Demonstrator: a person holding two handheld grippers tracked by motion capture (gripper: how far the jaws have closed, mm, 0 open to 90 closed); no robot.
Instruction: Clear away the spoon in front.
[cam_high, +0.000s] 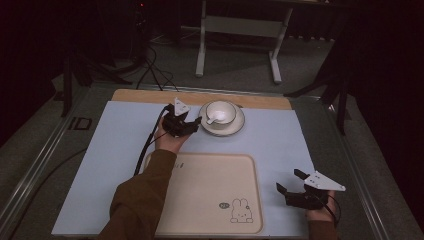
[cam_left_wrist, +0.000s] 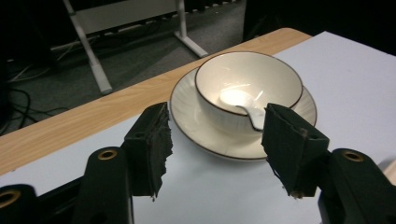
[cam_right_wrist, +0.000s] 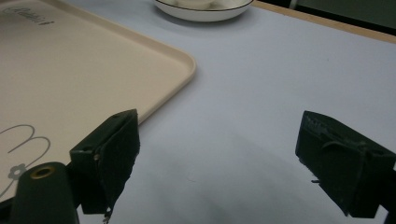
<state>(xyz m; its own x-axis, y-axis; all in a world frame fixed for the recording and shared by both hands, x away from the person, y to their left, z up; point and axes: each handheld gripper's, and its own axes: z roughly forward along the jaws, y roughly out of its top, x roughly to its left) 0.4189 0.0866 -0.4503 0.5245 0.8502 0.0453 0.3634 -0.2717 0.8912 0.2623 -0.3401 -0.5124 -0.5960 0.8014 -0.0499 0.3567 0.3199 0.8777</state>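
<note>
Cream ceramic cup (cam_high: 220, 112) with a thin dark rim sits in its matching round saucer (cam_high: 239, 126) at the far middle of the pale blue table mat (cam_high: 115, 135), just short of the wooden table edge (cam_high: 150, 95), and a white spoon (cam_left_wrist: 243, 105) lies inside it with its handle resting on the near rim. The left gripper (cam_high: 187, 123) reaches out beside the saucer's left side, its jaws parted and holding nothing, lined up in the left gripper view so the cup and saucer sit between them; this looks like an approach for a grasp. The beige rectangular plastic tray (cam_high: 210, 165) with a rabbit drawing lies empty near the person, probably the place meant for the crockery. The right gripper (cam_high: 291, 184) hangs open and empty over bare mat just right of the tray, likely kept out of the way.
</note>
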